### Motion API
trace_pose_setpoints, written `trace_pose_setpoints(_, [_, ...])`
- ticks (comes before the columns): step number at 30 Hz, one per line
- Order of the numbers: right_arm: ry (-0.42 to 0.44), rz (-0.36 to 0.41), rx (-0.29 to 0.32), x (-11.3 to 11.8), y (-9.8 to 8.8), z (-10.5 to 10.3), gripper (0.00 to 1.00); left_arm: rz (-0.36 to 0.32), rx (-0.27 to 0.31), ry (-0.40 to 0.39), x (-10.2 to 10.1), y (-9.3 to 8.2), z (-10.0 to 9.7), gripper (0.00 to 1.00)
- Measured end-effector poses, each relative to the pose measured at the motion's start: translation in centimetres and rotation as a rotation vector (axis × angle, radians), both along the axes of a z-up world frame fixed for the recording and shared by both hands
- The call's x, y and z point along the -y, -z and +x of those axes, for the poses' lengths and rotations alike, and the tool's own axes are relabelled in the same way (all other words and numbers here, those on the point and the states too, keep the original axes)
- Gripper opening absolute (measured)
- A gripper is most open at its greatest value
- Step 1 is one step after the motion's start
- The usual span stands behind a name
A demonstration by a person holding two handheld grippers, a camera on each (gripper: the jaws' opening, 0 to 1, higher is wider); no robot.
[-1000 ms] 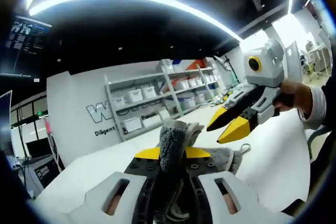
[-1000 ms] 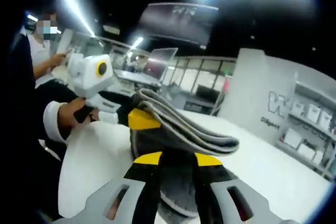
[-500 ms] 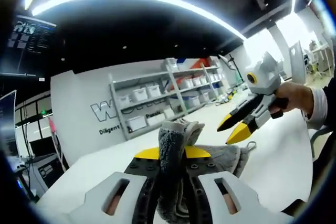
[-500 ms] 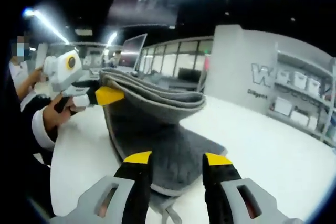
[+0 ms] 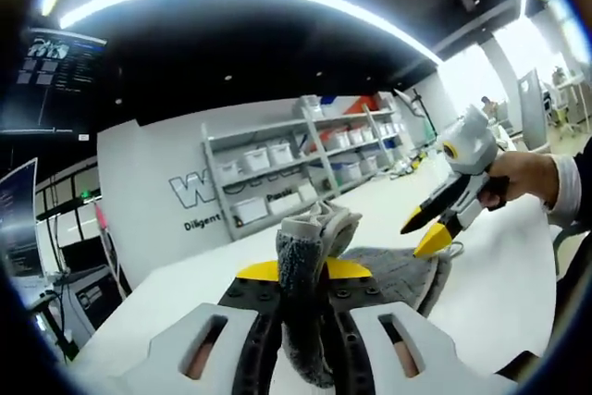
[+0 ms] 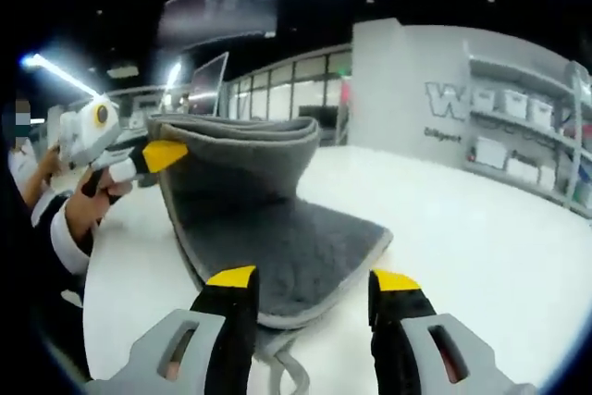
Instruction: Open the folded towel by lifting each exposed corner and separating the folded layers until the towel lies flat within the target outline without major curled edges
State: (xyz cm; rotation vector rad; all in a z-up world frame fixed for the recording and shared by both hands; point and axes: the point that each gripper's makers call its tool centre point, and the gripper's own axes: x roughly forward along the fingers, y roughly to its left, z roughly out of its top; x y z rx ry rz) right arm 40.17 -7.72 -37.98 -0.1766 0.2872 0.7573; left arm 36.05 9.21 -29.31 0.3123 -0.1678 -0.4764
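Note:
A grey quilted towel point(image 6: 277, 247) rests partly on the white table point(image 6: 462, 228), with one folded edge pulled up into a curl. My left gripper point(image 5: 303, 270) is shut on that raised edge of the towel point(image 5: 310, 228). In the right gripper view the left gripper point(image 6: 165, 154) holds the fold at the left, a hand behind it. My right gripper point(image 6: 313, 282) stands open just in front of the towel's near edge, nothing between its jaws. From the left gripper view the right gripper point(image 5: 427, 228) hovers by the towel's far right corner, held by a hand.
Metal shelves with white bins point(image 5: 296, 159) stand against a lettered wall beyond the table point(image 5: 499, 275). A monitor point(image 6: 208, 80) sits at the back left. A small hanging loop point(image 6: 287, 372) trails from the towel's near edge. A person's sleeve point(image 6: 65, 228) lies over the table's left side.
My right gripper let go of the towel, opened and drew back from it. The left gripper keeps its hold on the raised fold, and the towel has spread wider on the table.

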Motion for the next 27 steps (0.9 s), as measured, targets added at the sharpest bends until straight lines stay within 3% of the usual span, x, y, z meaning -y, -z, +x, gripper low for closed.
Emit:
trace_pose_setpoints(12, [-0.003, -0.102, 0.035, -0.1, 1.1, 0.0, 0.43, -0.006, -0.037, -0.028, -2.4, 0.1, 0.4, 0.15])
trace_pose_setpoints(18, [-0.017, -0.101, 0.02, -0.3, 1.4, -0.4, 0.4, -0.021, -0.069, -0.042, -3.8, 0.3, 0.7, 0.16])
trace_pose_setpoints(27, [-0.03, -0.102, 0.019, -0.4, 1.6, -0.4, 0.39, 0.011, -0.143, -0.058, -5.6, 1.6, 1.3, 0.17])
